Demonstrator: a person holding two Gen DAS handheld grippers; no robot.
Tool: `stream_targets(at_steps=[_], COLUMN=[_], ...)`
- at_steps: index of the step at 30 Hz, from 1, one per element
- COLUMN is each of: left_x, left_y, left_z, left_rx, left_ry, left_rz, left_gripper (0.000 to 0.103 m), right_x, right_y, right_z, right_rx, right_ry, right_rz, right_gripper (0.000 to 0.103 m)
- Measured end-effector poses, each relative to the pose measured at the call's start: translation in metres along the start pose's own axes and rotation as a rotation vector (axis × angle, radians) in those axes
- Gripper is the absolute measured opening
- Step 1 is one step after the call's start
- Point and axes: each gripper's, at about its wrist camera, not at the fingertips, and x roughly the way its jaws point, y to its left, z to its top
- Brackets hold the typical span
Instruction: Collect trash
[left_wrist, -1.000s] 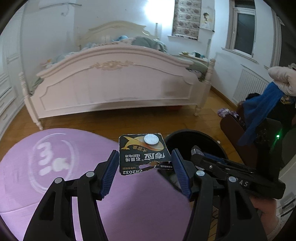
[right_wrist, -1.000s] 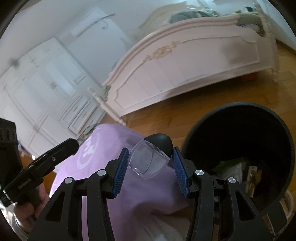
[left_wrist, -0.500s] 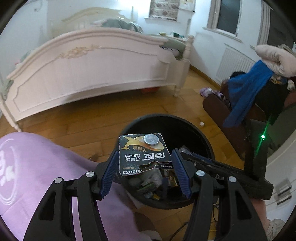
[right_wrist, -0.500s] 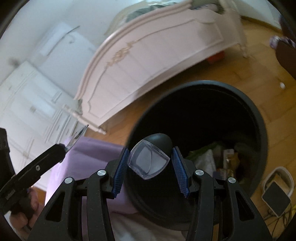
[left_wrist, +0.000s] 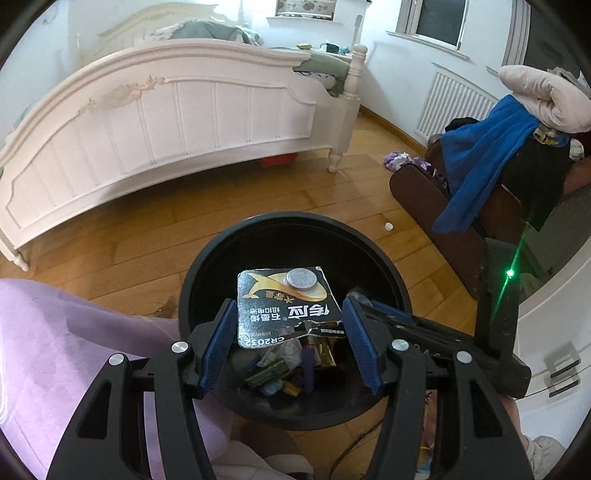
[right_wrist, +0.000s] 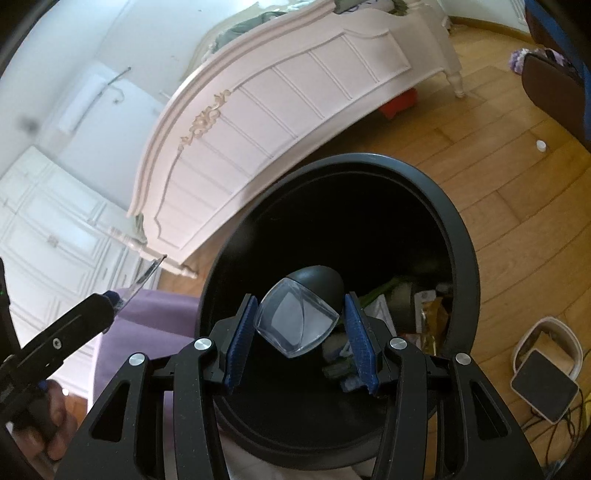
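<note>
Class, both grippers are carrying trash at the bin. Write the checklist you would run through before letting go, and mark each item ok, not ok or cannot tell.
1. Left gripper clamps the torn battery card: ok.
2. Card sits over the black trash bin opening: ok.
3. Coin cell fixed on the card, so it will not drop loose: cannot tell.
4. Right gripper clamps the clear plastic blister: ok.
5. Blister sits over the bin opening: ok.
6. Bin has room above the wrappers already inside: ok.

L wrist: steep down, close | R wrist: rolled, closer | shared: bin (left_wrist: 295, 236) (right_wrist: 369, 166), bed (left_wrist: 184, 110) (right_wrist: 295, 92)
</note>
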Motion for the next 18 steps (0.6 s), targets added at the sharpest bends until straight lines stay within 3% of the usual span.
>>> stream_targets(at_steps=[14, 16, 17, 18], left_x=[0.003, 0.001, -0.002, -0.004], left_y=[-0.006, -0.005, -0.004, -0.004], left_z=[-0.001, -0.001, -0.001, -0.002], left_rx=[0.007, 0.006, 0.005, 0.004], left_ry=[0.012, 0.005, 0.001, -0.003], left_rz=[-0.023, -0.026, -0.027, -0.029], left_gripper=[0.059, 0.06, 0.06, 0.066], right_x=[-0.001, -0.002, -0.004, -0.006], right_y=[-0.003, -0.001, -0.001, 0.0], right_z=[-0.001, -0.001, -0.002, -0.003], right_rx=[0.018, 0.017, 0.018, 0.02], right_ry=[0.023, 0.025, 0.021, 0.016], right_rz=[-0.013, -0.022, -0.022, -0.02], right_gripper=[0.049, 0.054, 0.062, 0.064])
